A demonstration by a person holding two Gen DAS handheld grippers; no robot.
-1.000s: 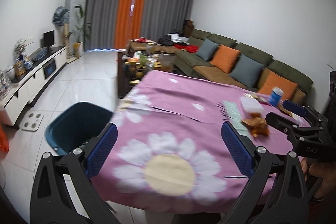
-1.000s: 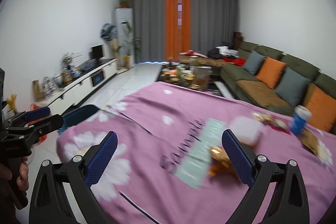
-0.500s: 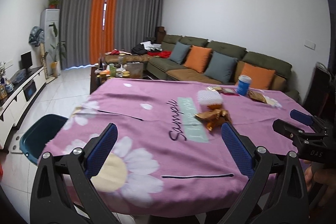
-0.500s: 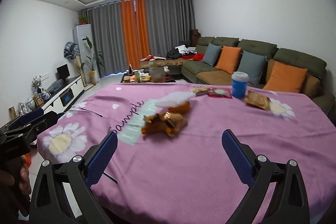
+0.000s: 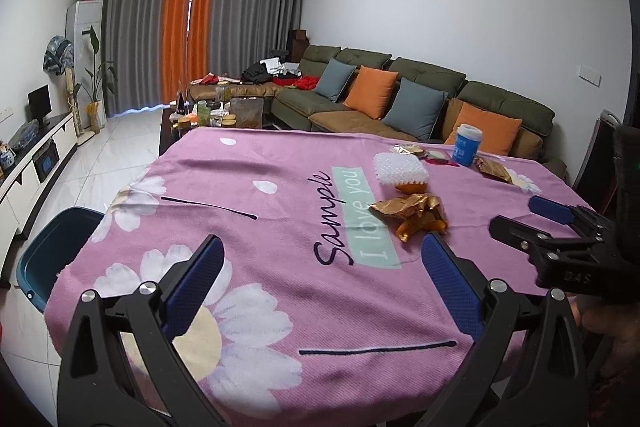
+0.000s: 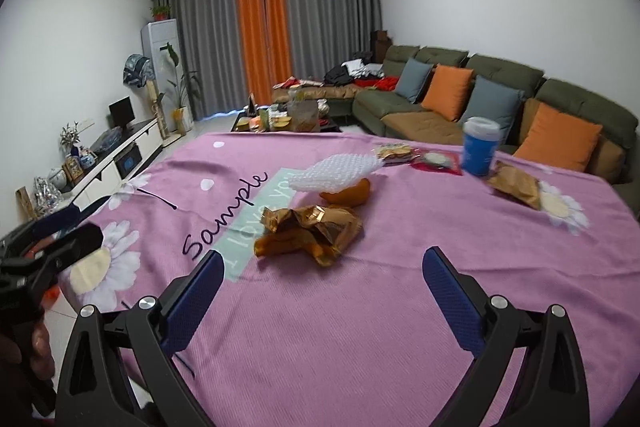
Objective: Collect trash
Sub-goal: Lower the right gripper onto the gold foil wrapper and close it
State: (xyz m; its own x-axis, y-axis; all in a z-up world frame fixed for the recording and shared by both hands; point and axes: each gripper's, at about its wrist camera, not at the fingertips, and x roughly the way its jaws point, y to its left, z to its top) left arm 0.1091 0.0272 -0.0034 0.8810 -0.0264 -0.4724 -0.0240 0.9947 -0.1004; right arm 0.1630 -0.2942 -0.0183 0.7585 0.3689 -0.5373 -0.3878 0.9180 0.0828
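Note:
Trash lies on a table with a pink flowered cloth [image 5: 280, 227]. A crumpled gold wrapper [image 6: 312, 231] [image 5: 412, 213] with orange peel lies mid-table. Behind it is a white foam net [image 6: 332, 173] [image 5: 400, 169] over an orange piece. Further back stand a blue cup [image 6: 480, 147] [image 5: 466, 145], another gold wrapper [image 6: 514, 187] [image 5: 494, 169] and flat wrappers [image 6: 394, 151]. My left gripper [image 5: 322, 279] is open and empty over the near edge. My right gripper [image 6: 322, 287] is open and empty, just short of the crumpled wrapper.
A dark teal bin [image 5: 52, 255] stands on the floor at the table's left corner. A green sofa with cushions [image 5: 400, 95] runs behind the table. A cluttered coffee table [image 5: 216, 115] and a white TV cabinet [image 5: 36, 155] are further off.
Both views have swung right from the bin side to face the trash on the table. The crumpled wrapper now sits closer and centred before the right gripper. Both grippers stay open.

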